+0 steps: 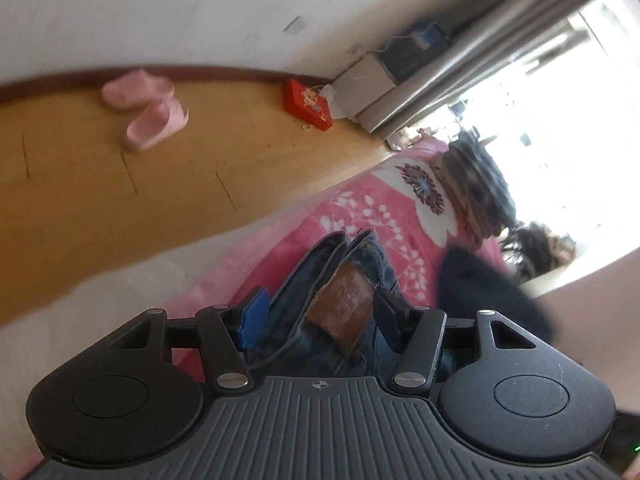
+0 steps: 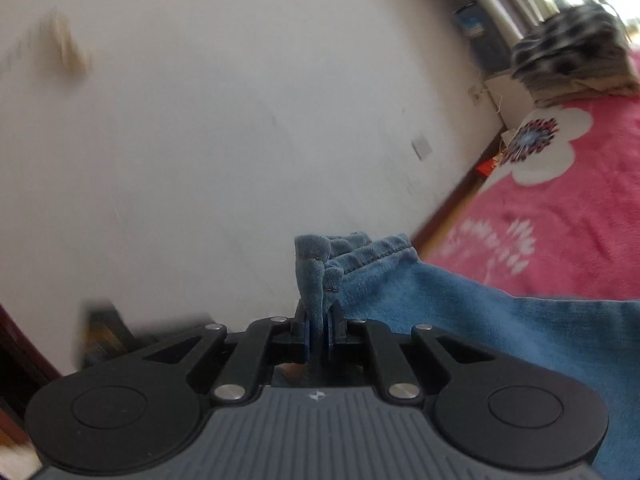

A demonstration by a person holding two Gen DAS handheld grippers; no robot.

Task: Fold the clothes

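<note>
Blue jeans (image 1: 360, 252) lie bunched on a pink flowered blanket (image 1: 380, 208), their brown leather waist patch (image 1: 342, 308) facing me. My left gripper (image 1: 318, 312) stands open, its blue pads wide apart on either side of the waistband. In the right wrist view, my right gripper (image 2: 318, 320) is shut on the gathered hem of a jeans (image 2: 460, 312) leg. The denim trails off to the right over the blanket (image 2: 560, 220).
A stack of folded striped clothes (image 1: 476, 184) sits at the blanket's far end, with a dark garment (image 1: 488, 300) nearer. Pink slippers (image 1: 148, 112) and a red box (image 1: 308, 106) lie on the wooden floor (image 1: 120, 200). A person's arm (image 1: 592, 312) is at right.
</note>
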